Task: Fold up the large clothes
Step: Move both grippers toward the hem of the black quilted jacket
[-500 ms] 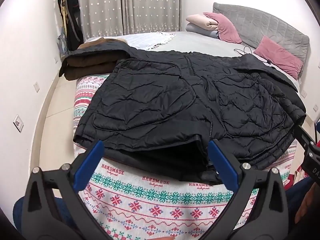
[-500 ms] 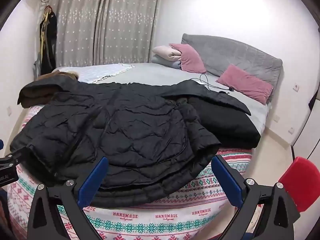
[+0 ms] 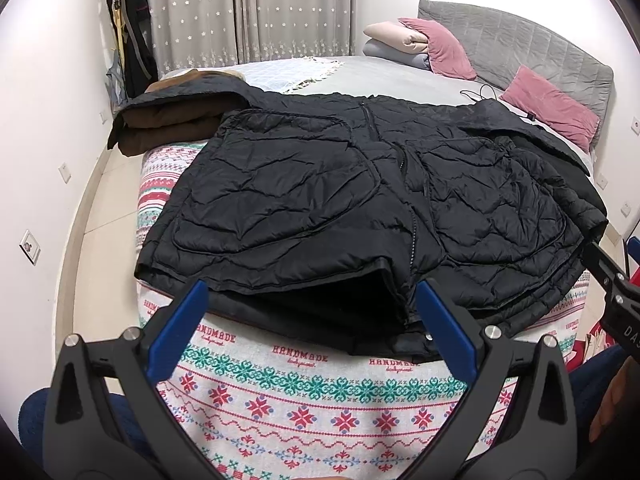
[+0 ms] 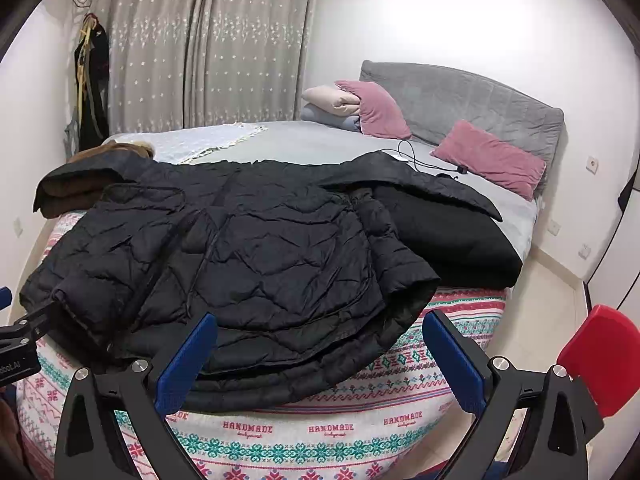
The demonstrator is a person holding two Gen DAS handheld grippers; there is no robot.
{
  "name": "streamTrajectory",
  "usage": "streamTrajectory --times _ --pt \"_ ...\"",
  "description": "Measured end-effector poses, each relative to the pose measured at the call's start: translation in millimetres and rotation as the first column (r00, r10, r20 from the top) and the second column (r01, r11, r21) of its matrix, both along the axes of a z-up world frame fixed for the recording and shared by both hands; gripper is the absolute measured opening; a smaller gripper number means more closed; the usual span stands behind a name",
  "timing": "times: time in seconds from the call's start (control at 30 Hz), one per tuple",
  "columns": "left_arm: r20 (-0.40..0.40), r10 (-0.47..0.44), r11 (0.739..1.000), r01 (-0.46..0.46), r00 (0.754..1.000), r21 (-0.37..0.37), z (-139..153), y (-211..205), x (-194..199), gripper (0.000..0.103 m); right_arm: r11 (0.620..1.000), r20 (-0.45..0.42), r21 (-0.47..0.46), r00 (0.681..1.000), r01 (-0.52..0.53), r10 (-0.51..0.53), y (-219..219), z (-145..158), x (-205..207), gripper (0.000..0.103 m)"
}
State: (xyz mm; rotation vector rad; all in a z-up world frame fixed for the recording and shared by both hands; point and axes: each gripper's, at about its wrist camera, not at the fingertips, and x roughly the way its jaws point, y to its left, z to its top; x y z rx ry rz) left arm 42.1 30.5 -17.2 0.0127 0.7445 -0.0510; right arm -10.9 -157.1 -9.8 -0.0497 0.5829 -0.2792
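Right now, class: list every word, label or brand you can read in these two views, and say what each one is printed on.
"HANDMADE": red capitals repeated along the patterned blanket under the black jacket, in both views.
Small script under each "HANDMADE": too small to read.
"DA...": white letters cut off by the frame edge, on the right hand-held gripper's body.
"...bot.AI": partial white lettering, blurred, on the left hand-held gripper's body.

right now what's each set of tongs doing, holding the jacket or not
Left tongs: open, holding nothing, just short of the black jacket hem.
Right tongs: open, holding nothing.
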Motion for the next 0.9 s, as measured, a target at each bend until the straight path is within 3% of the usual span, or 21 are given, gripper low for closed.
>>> streamTrajectory --times 0.9 --pt "-0.019 0.005 1.000 -0.005 1.000 -0.017 -5.9 1.2 3.7 0.103 0.994 0.029 -0.087 0.998 0.063 -0.061 -3.1 0.0 0.6 0.103"
